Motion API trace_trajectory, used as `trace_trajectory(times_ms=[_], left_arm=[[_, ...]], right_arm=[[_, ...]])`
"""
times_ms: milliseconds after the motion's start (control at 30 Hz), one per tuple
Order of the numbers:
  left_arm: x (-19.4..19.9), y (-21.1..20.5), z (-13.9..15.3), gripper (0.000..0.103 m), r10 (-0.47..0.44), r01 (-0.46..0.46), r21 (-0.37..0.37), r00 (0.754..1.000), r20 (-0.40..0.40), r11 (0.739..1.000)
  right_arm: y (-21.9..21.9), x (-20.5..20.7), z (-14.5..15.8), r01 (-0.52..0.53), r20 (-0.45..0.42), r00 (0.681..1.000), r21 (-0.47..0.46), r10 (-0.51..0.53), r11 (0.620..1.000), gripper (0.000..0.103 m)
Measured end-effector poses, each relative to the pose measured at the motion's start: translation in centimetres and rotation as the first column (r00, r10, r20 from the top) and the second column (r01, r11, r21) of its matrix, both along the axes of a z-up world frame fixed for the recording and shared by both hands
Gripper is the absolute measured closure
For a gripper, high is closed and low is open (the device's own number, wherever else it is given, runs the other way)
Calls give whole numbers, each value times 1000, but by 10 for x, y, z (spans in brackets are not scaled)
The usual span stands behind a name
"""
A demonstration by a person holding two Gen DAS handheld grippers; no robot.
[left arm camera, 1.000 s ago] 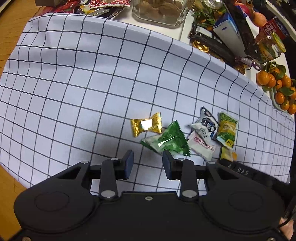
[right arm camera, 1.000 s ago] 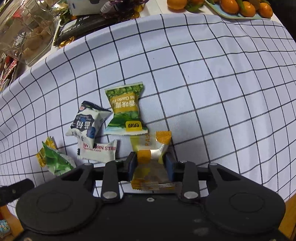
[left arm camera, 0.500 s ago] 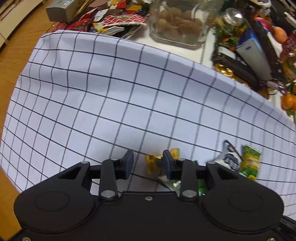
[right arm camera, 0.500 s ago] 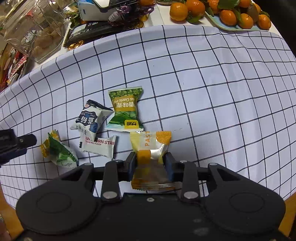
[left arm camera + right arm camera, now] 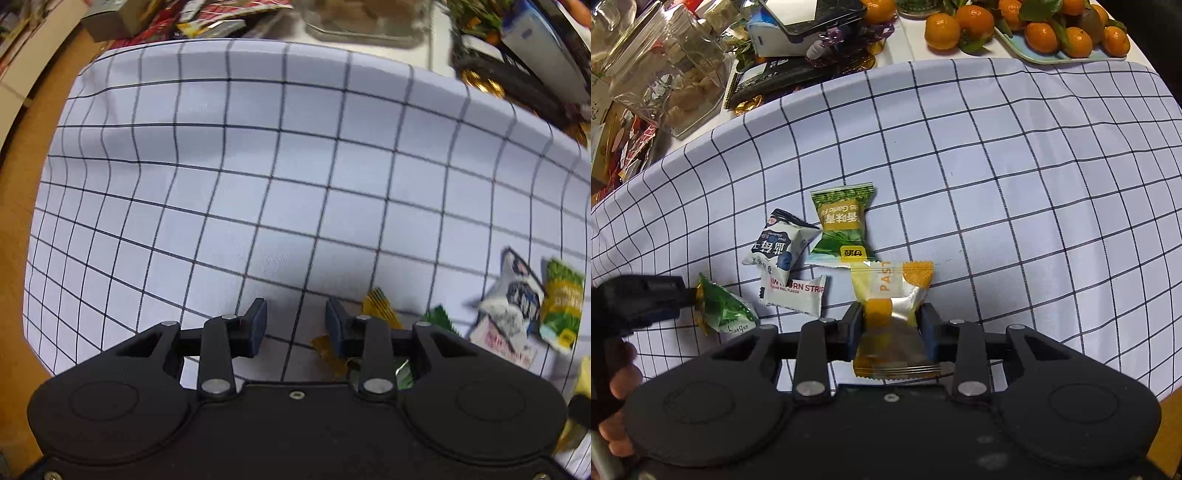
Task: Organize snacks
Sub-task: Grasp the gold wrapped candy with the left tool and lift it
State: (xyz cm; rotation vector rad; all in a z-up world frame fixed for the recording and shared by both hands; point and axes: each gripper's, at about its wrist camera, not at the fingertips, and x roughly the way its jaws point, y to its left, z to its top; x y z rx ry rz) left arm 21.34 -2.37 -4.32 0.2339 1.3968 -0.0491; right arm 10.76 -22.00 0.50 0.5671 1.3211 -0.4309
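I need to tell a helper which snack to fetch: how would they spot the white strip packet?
On the checked cloth, find the snack cluster. The white strip packet lies flat below the blue-and-white pouch, beside the green sachet. It alone is plain white with red lettering.

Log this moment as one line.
task: organize snacks | right gripper: shut on yellow pastry packet | left gripper: open, empty, beside gold candy | other snacks on checked cloth

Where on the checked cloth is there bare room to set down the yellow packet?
Bare cloth runs right of the green garlic packet, up to the orange tray. Crowded on the left: white packets, the green candy and the left gripper.
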Motion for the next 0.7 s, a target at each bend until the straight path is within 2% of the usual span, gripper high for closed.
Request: trace_trajectory(times_ms=[167,333,433,600,700], left_arm=[[-7,4,9,59,-40,41,-37,999,6,999],[-13,10,24,60,-67,68,-114,998,13,991],[-16,6,30,60,-130,133,-106,991,33,985],[-22,-6,26,60,-240,236,-147,971,-10,961],[-26,-14,22,60,-278,273,-132,961,-15,953]], right_arm=[[-4,-2,1,18,1,1000,16,-18,1000,68],[-1,-2,3,12,7,1000,20,-12,1000,68],[0,-1,3,7,8,1000,23,-7,1000,68],[-1,-1,1,-1,2,1000,27,1,1000,68],[-2,-1,0,3,2,1000,31,-3,1000,68]])
